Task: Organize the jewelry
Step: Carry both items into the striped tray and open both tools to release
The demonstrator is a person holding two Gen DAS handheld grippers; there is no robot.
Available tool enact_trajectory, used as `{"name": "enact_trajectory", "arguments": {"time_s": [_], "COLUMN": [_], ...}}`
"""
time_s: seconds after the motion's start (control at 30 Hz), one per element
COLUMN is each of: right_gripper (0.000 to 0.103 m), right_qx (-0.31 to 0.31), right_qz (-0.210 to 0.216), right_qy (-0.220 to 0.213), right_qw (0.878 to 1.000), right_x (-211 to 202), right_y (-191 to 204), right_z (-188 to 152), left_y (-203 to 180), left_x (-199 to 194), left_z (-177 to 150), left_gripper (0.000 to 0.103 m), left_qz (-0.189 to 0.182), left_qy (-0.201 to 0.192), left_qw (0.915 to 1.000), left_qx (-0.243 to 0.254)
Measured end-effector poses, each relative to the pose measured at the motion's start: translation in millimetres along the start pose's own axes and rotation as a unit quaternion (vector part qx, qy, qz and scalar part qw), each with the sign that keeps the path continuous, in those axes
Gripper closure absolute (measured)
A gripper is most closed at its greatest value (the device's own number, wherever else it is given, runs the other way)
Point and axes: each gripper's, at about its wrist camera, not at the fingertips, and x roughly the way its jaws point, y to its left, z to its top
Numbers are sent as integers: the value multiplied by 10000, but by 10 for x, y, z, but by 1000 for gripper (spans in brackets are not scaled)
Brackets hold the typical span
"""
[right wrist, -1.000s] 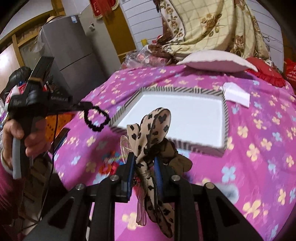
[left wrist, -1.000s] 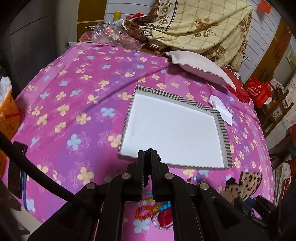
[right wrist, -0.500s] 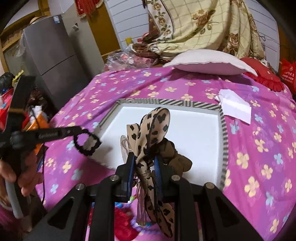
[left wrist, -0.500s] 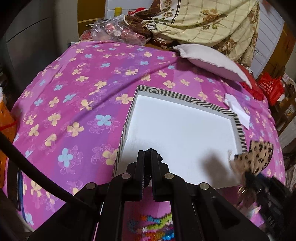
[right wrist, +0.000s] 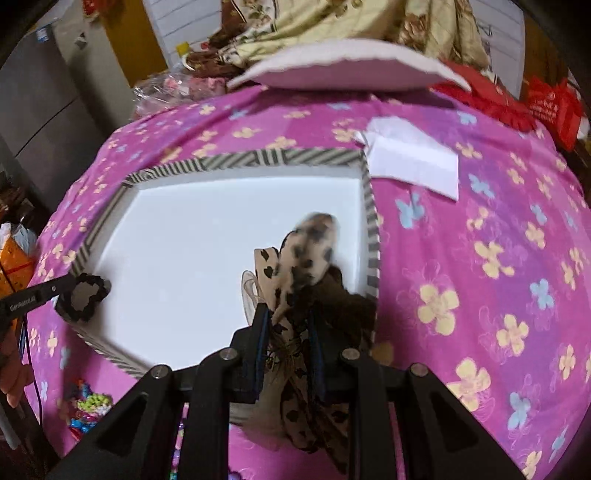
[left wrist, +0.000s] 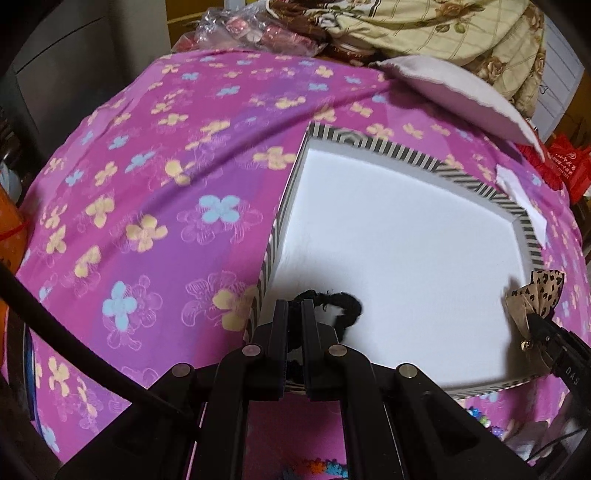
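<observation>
A shallow white tray with a black-and-white striped rim (left wrist: 369,146) (right wrist: 236,160) lies on the pink floral cloth. My left gripper (left wrist: 294,308) is shut on a black hair tie (left wrist: 341,308), held just over the tray's near left corner; the tie also shows in the right wrist view (right wrist: 85,293). My right gripper (right wrist: 286,317) is shut on a leopard-print bow hair tie (right wrist: 306,251), held over the tray's near right part; the bow shows at the right edge of the left wrist view (left wrist: 539,291).
A white folded paper (right wrist: 413,158) lies beyond the tray's far right corner. A pale cushion (right wrist: 347,68) and a piled floral blanket (left wrist: 436,29) sit at the back. Coloured bead jewellery (right wrist: 88,406) lies on the cloth near the tray's front left.
Both grippers have moved forward and down over the tray with their hair ties. The black tie now hangs over the tray's near left corner, the bow over its right side.
</observation>
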Motion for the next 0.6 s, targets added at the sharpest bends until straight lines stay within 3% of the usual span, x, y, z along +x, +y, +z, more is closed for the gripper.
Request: {"name": "enact_trajectory", "arguments": {"time_s": [0.1,0.23,0.33,0.43,0.6], "right_gripper": [81,73,63,44,42], "right_qx": [-62,-58,-5,56,143], "right_qz": [-16,19,135,170,250], "right_qy": [117,208,70,-134,-362], "right_qw": [9999,9998,9999,9997,9989], "right_x": [83,74,-61,-246,-537], "right_y": [3,6,6,12,-3], "right_z": [-3,26,18,7,-52], "left_y": [8,44,46,38,27], "left_x": [64,95,52,-40,-278], "left_z": [-39,-64,-72,-88,-134], "left_gripper": [78,78,69,59,51], "left_qz": [38,25,-48,-42,10], "left_qy": [52,77,61,-16,-297], "left_qw": [10000,9998,9998,9999,9995], "left_qx": [-57,-182,-157,-152,-137]}}
